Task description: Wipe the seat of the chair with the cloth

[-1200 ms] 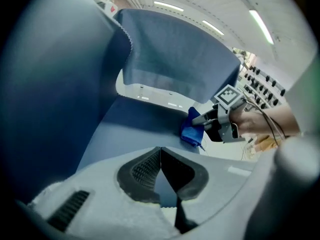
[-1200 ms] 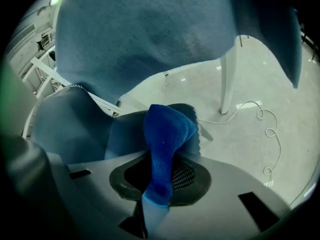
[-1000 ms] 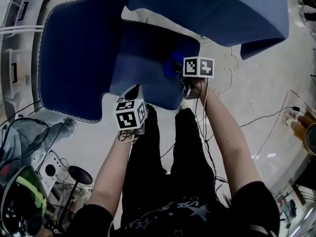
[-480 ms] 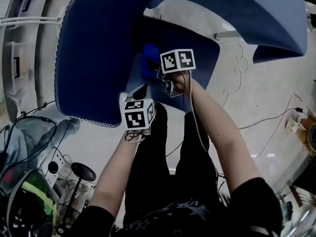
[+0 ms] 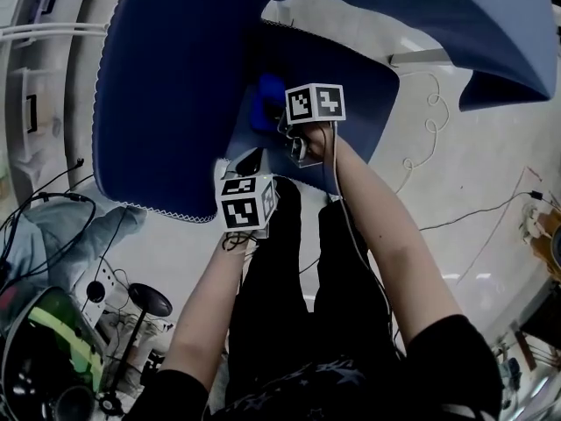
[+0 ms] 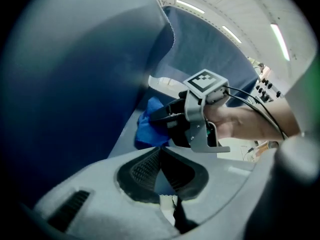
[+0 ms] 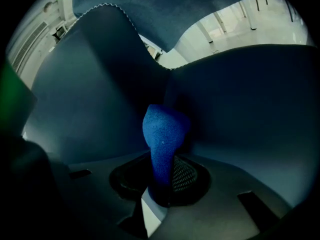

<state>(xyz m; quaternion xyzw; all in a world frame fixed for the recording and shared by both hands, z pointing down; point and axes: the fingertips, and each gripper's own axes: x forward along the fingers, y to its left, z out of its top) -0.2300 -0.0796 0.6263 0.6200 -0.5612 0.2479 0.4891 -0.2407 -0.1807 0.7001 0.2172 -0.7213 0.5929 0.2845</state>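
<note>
Since a second ago the right gripper (image 5: 279, 121) has slid with its cloth toward 9 o'clock across the seat, ending close against the chair's side; over the last half second it has barely shifted

Nearest the person, the left gripper (image 5: 248, 163) hangs at the seat's front edge, at 7 o'clock from the right one, jaws pressed together on nothing. Beyond it the right gripper's jaws are clamped on the bright blue fabric cloth (image 7: 162, 136), which sticks out ahead of them, its long axis in line with the jaws. The bunched end lies at 10 o'clock from the marker cube, where the dark blue upholstered seat (image 5: 355, 82) meets the tall padded side panel with white scalloped trim (image 5: 166, 86). Most of the seat spreads toward 3 o'clock, so the return stroke likely runs that way, led by the right hand
</note>
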